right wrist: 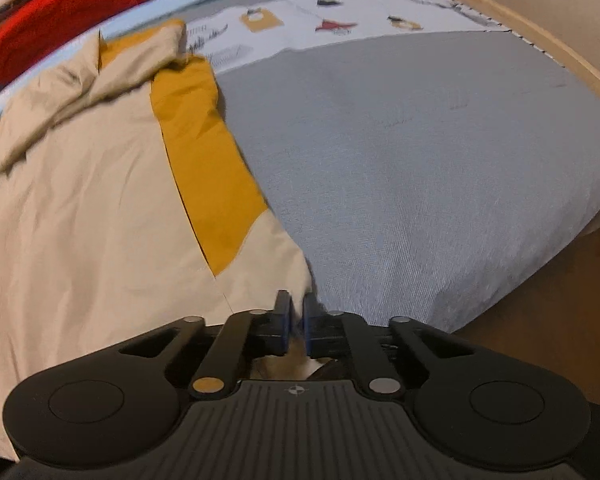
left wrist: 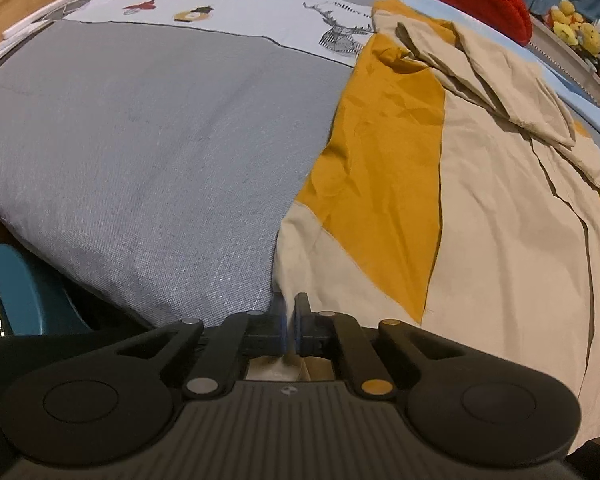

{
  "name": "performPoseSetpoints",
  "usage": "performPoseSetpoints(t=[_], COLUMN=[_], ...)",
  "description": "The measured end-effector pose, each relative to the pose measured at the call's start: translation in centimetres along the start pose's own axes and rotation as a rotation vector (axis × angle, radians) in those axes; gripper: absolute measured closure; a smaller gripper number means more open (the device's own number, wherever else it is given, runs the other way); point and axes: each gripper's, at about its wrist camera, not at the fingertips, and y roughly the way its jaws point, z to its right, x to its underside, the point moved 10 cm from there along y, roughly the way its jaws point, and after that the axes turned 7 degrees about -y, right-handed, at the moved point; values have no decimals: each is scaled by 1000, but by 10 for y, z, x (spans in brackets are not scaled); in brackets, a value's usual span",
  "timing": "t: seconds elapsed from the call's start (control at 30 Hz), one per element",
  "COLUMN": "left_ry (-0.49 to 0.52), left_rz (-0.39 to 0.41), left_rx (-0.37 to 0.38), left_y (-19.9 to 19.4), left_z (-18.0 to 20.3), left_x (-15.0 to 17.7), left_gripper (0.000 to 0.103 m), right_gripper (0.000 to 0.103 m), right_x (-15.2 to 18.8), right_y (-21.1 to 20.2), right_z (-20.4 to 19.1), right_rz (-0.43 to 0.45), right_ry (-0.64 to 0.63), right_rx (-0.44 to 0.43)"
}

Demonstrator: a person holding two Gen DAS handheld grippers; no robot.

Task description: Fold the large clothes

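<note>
Two grippers, left (left wrist: 288, 322) and right (right wrist: 296, 322), each pinch a near hem corner of the beige-and-mustard garment (left wrist: 480, 220) spread on the grey bed (left wrist: 140, 140), where a thin bite could slip and spoil the fold.

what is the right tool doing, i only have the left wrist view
Observer: The right tool is shut on a beige corner of the beige and mustard fabric garment.
Operator: anything past the bed on that side
Observer: Yes, a curved light wooden bed frame edge runs beyond the grey woven bedspread.
Operator: is that view sharp
Observer: No, the garment's far end there looks motion-blurred.
</note>
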Motion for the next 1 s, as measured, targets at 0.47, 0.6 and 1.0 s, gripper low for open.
performPoseSetpoints(t=[0.47, 0.6, 1.0], left_ry=[15, 43, 134], left_rz=[-6, 24, 133], left_rx=[-8, 6, 235], left_y=[2, -9, -99], left_z=[3, 9, 49], left_x=[2, -1, -28], left_gripper=[100, 102, 102], right_gripper=[99, 101, 102], right_x=[5, -3, -54], right_y=[6, -6, -91], right_z=[-4, -2, 0], right_rz=[-27, 24, 225], right_ry=[-26, 10, 110], right_rx=[16, -1, -188])
